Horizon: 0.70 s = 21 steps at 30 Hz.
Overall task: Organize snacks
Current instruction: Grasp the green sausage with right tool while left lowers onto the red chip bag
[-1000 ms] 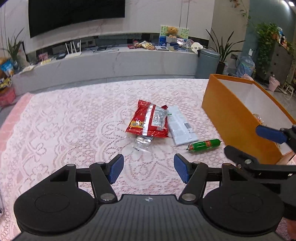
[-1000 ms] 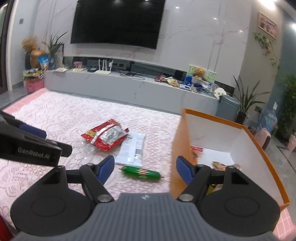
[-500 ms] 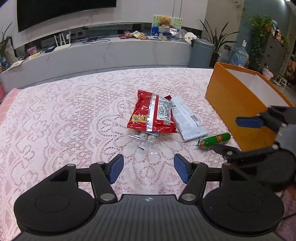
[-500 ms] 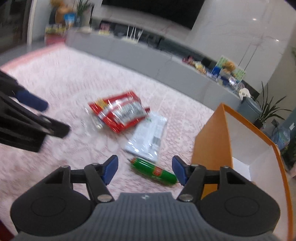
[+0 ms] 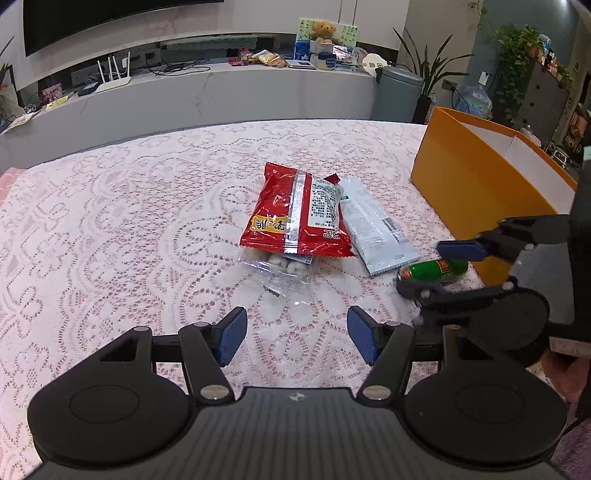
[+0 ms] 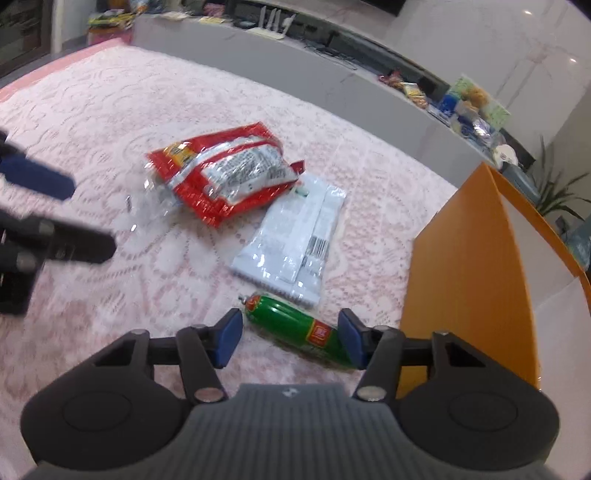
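Fingers [image 6: 232, 338] of the right gripper [image 6: 291, 338] straddle the small green plastic-wrapped sausage with its red label [image 6: 295, 326]; the jaws have just been closing around it, and in the right wrist view the blue pad on the right side looks to be against the sausage's labelled end while the left pad stands just beside its clipped tip, so a firm pinch cannot be confirmed. That sausage lies flat on the pink lace-covered tabletop [image 6: 110, 110], close to the near corner of the tall orange cardboard box with a white inside [image 6: 469, 266]. Just beyond the sausage rests a flat white foil snack packet with a barcode [image 6: 295, 243], its far end tucked under the edge of a red crinkled snack bag with a silver back seam [image 6: 225, 173]. A clear plastic pouch holding pale round pieces [image 5: 284, 264] pokes out from beneath the red bag on the near side in the left wrist view. The left gripper [image 5: 297, 334] hangs over bare lace in front of that pouch, its fingers [image 5: 231, 334] spread with nothing between them. Behind the tabletop runs a long grey media console [image 5: 184, 99] carrying a white router [image 5: 112, 79] and a teddy bear [image 5: 323, 29], with a grey bin [image 5: 397, 94] and green houseplants [image 5: 517, 62] off to the right.
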### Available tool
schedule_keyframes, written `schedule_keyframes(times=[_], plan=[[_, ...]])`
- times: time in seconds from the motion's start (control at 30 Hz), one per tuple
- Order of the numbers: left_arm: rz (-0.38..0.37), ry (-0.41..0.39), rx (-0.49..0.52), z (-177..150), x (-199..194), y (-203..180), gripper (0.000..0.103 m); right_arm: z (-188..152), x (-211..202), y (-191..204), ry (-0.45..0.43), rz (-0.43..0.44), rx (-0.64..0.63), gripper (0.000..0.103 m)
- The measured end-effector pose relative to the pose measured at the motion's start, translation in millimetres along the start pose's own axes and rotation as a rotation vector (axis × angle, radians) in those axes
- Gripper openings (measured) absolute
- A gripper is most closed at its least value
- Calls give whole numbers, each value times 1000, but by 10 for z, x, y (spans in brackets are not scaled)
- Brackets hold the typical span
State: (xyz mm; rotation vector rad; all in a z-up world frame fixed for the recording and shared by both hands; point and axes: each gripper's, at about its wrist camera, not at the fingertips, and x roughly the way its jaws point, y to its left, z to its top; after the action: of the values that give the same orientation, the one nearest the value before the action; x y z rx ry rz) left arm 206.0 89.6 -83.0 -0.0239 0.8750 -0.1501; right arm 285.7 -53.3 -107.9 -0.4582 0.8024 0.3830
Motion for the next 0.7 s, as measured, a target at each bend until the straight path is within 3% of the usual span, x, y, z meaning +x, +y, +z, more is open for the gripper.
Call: schedule_keyframes(times=[0.1, 0.23, 0.4, 0.7], plan=[[8, 2, -8, 2, -2, 20, 73, 62, 33, 9, -9, 9, 20, 33], [16, 2, -18, 5, -22, 47, 73, 155, 5, 11, -17, 40, 72, 25], [37, 12, -25, -1, -8, 71, 67, 294, -148, 64, -21, 157, 117, 21], [30, 2, -13, -37, -42, 69, 67, 253, 76, 60, 39, 172, 118, 27]])
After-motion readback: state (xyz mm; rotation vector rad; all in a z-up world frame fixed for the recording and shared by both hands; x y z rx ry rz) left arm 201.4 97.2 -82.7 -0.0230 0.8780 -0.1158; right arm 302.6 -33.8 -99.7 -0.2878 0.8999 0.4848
